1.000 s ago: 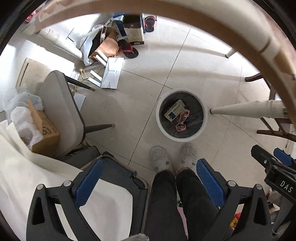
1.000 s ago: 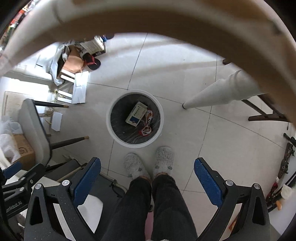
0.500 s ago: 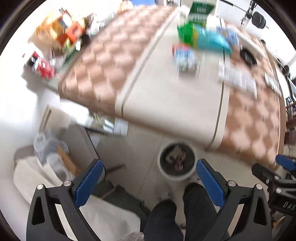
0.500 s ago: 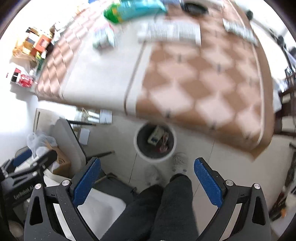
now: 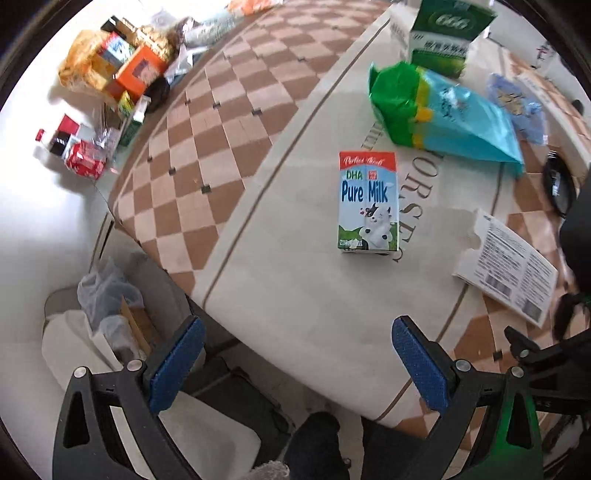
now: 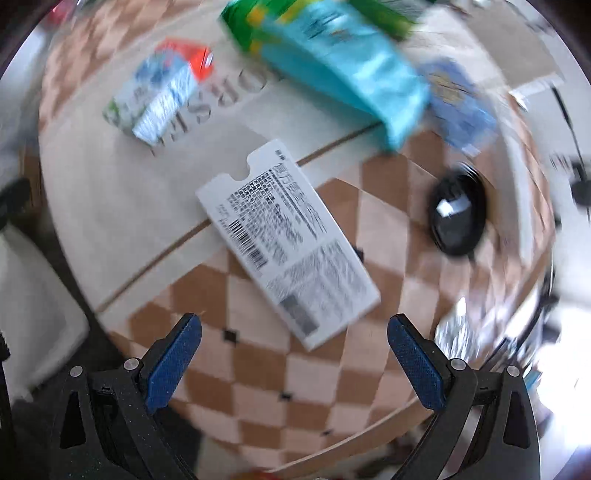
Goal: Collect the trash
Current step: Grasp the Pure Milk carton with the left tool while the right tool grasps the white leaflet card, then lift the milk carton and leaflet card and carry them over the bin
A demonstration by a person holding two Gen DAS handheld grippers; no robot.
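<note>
A Pure Milk carton lies flat on the checkered tablecloth, ahead of my open left gripper, which holds nothing. Behind it lie a green and blue snack bag and a green carton. A flattened white printed box lies just ahead of my open, empty right gripper. The right wrist view is blurred; there the milk carton is at upper left and the snack bag at the top. The white box also shows at right in the left wrist view.
A black round object and a small blue packet lie right of the white box. Boxes and snack packs crowd the far left table corner. A grey chair with a plastic bag stands below the table edge. The person's legs are below.
Both grippers have swung up from the floor bin to above the tabletop. The bin has left both views; table items now fill them. Both stay open.
</note>
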